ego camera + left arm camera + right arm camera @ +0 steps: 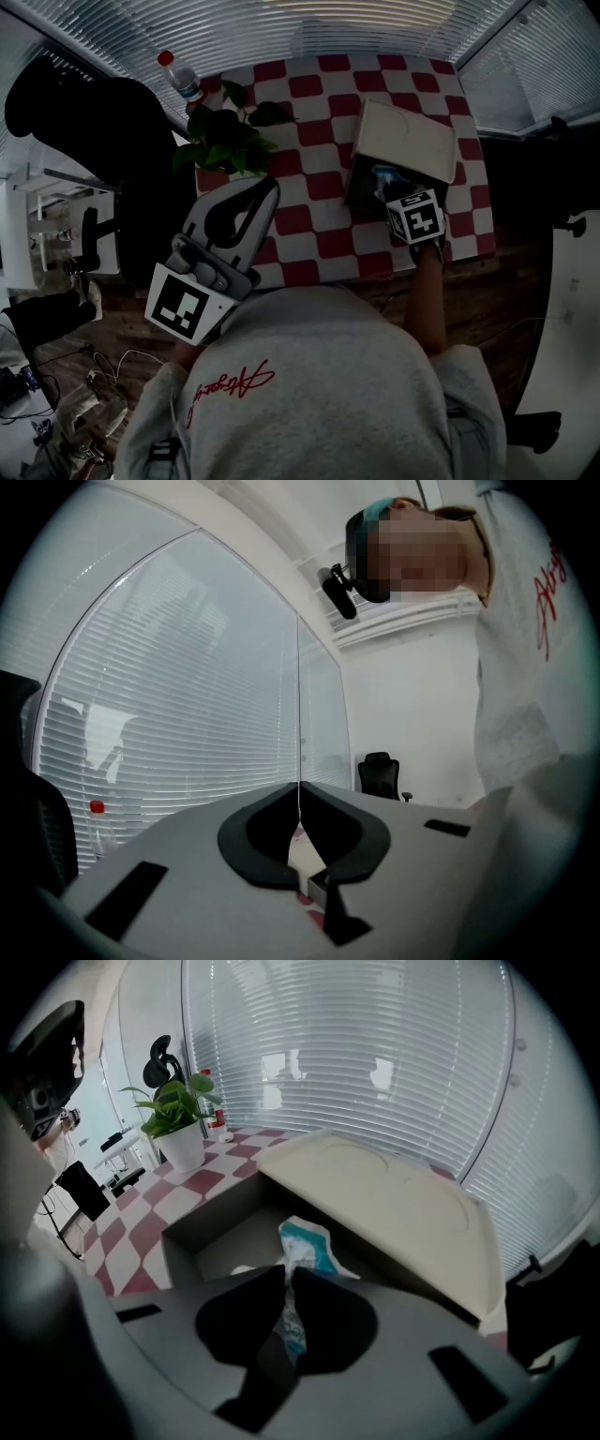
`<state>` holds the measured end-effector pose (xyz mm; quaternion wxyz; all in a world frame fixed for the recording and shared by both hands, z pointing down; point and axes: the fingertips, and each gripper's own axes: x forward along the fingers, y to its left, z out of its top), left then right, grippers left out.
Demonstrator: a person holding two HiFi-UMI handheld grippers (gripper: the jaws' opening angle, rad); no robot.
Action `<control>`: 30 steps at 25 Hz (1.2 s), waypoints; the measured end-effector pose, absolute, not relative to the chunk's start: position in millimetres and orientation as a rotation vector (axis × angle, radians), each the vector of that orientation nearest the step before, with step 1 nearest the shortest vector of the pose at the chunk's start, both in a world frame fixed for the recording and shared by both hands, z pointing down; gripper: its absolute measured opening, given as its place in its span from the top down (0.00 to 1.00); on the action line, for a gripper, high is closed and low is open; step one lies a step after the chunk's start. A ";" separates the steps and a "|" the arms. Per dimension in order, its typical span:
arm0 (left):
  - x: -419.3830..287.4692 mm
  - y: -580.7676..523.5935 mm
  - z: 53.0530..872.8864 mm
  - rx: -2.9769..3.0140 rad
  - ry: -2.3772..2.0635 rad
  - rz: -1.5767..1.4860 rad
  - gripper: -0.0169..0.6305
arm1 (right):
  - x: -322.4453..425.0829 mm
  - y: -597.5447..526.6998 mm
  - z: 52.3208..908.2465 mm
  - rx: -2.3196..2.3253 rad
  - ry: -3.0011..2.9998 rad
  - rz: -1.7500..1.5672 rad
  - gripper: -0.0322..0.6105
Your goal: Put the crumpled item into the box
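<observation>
Nearest the camera is the person's grey sweatshirt (328, 375) with red script on the chest. Close against it, at the near-left corner of the counter (319, 122), the left tool (267, 183) is held with its marker cube (187, 305) toward the body and its jaws pointing at the plant. In the left gripper view, the left tool (299, 789) has its jaws together, tips meeting, with nothing between them. A sliver of the checked cloth shows through the gap behind the tips.

Farther out on the right, the right tool (394, 187) reaches over the open box (361, 187), its cube (415, 214) facing up. The right gripper view shows the right tool (284, 1274) clamped on the crumpled item (305, 1246), a teal-and-white crinkled piece. It sticks out past the tips and hangs over the inside of the box (187, 1241). Whether it touches the bottom cannot be told. In the head view, a bit of the crumpled item (384, 175) shows at the box mouth. The pale lid (405, 139) stands tilted open on the box's far side.

Beyond the left tool, a leafy plant (230, 136) stands at the counter's left edge. A red-capped bottle (183, 80) is at the far-left corner, beside a black chair (103, 122). Blinds (328, 23) close off the far side.
</observation>
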<state>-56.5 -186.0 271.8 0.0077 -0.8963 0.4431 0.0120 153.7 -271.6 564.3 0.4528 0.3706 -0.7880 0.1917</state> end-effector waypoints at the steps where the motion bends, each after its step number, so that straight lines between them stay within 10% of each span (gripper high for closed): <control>1: -56.6 -185.5 271.8 -2.802 1.386 0.037 0.95 | 154.1 -271.8 564.5 0.916 -1.949 0.479 0.88; 30: -58.8 -171.1 269.5 -2.803 1.374 0.044 0.95 | 155.7 -272.2 563.0 0.958 -1.999 0.473 0.83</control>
